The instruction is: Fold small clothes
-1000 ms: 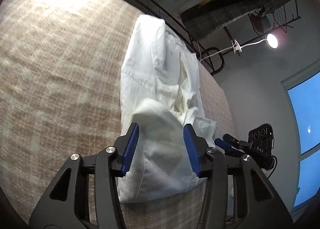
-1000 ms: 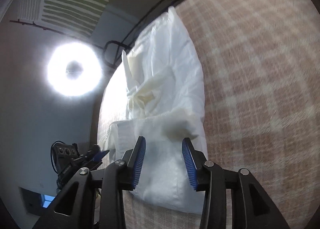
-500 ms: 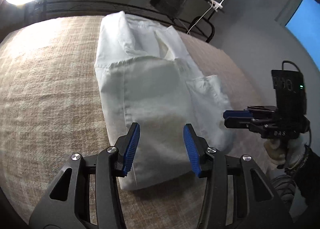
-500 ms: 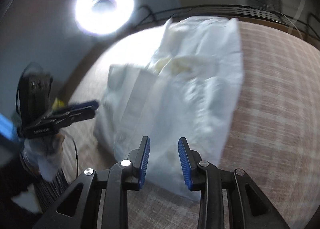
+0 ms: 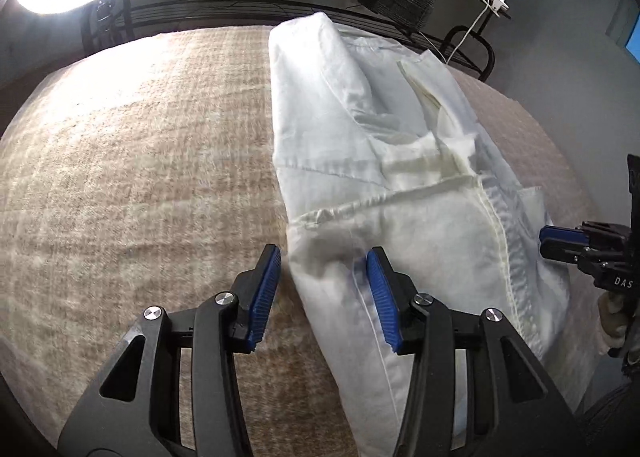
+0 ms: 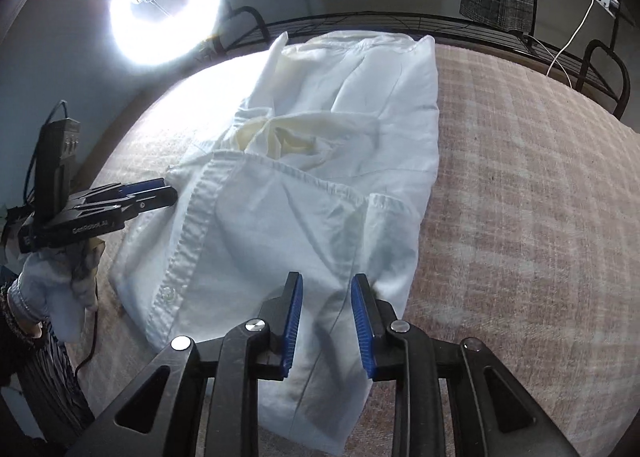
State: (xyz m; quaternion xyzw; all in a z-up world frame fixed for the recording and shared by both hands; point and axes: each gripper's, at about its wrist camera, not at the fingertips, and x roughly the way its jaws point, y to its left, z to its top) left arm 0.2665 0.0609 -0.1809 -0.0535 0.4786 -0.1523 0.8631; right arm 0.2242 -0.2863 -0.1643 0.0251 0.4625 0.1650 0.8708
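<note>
On the plaid-covered bed (image 5: 132,161), lying lengthwise: white shirt (image 5: 420,225), hem end folded up over the collar end, fold looking one step along. Compared with a second ago, both views now levelled out, shirt squarer in frame. Left tool (image 5: 322,289) hovering mid-wide over the shirt's near left edge, gripping nothing. Right tool (image 6: 326,315) having just been narrowing, cloth under the gap, not pinched. Reading "DAS" on right tool, "GenRobot.AI" on left tool.
</note>
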